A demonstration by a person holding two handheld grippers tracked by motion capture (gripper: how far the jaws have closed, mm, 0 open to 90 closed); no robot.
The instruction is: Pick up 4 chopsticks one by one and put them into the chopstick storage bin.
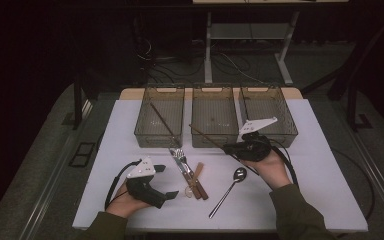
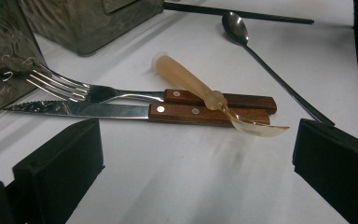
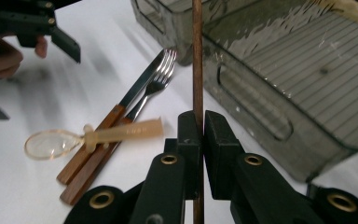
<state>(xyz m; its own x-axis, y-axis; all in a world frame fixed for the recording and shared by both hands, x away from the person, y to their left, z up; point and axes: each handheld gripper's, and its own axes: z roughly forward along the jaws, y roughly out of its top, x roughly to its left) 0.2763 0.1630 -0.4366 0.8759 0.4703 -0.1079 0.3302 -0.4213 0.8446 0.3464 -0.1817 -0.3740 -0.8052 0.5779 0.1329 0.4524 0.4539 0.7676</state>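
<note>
Right claw (image 3: 197, 135) gripping chopstick (image 3: 197, 56), middle bin (image 3: 279, 93) ahead, cutlery beside

A lab or test room: dark curtains all around, a white table (image 1: 130, 200) alone on grey carpet, loose cables (image 1: 152, 60) at eleven o'clock, a metal desk frame (image 1: 245, 45) at twelve.

No legible txt, labels, brands or nos. anywhere on the items or table.
</note>
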